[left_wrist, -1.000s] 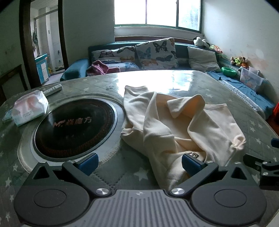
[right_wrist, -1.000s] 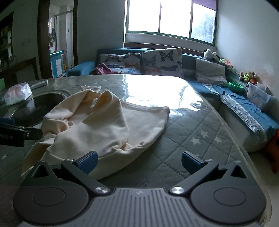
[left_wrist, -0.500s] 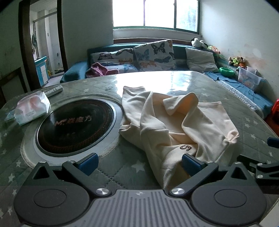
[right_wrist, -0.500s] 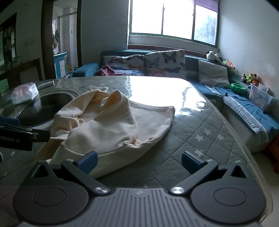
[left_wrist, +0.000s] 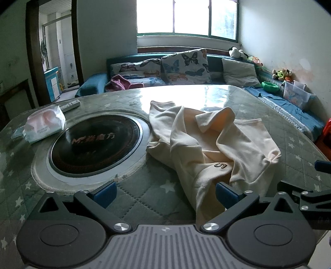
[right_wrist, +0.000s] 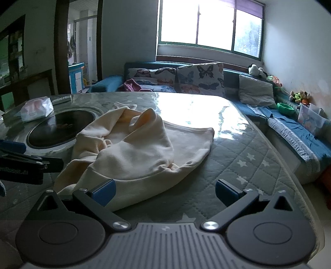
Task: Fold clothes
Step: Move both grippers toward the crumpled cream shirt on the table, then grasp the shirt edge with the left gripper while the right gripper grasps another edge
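Daylight pours in from the window (left_wrist: 186, 18) at the top centre of both views, blown out to white. It throws a strong glare patch across the glossy table (right_wrist: 192, 109) in mid-frame. The room's left side and the doorway (left_wrist: 53, 51) at upper left stay dim and greenish. Fisheye bending curves the edges, with black vignetted corners. The near bottom of each frame lies in soft shadow, slightly grainy

Cream sweatshirt (left_wrist: 206, 142): unfolded, crumpled in a loose heap on the table (left_wrist: 144, 194), right of the round black cooktop (left_wrist: 96, 142). Embroidered "5" faces up near its front edge.
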Motion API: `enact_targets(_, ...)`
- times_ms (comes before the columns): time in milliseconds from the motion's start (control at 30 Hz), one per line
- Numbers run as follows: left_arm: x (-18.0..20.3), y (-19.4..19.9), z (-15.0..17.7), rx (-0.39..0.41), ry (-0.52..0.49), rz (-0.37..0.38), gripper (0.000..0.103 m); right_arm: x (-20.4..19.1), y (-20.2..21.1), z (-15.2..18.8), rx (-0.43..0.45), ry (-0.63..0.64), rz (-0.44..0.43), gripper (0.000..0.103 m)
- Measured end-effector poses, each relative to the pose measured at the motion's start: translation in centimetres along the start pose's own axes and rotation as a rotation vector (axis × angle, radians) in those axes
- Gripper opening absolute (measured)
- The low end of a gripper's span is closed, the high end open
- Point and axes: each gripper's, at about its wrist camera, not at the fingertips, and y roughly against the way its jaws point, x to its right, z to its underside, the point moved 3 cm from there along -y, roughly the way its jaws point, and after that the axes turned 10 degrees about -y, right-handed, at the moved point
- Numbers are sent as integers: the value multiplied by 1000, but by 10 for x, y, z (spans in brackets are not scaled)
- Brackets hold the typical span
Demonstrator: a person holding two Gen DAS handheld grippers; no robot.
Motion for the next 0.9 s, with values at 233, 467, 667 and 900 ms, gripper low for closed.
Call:
enact_targets(233, -2, -3, -2, 2, 3, 10, 103, -1, -4, -3, -5, 0, -2, 103)
enact_targets(467, -3, -14, -8, -5, -2, 21, 103, 0, -11, -8, -14, -5, -7, 103)
enact_targets(667, -4, -23, -17, -4, -3, 25, 103, 2, -22, -19, -17, -2, -15, 103)
enact_targets(900, -7, -37, -39, 22, -22, 34, 102, 6, -42, -36, -33, -22, -47, 99)
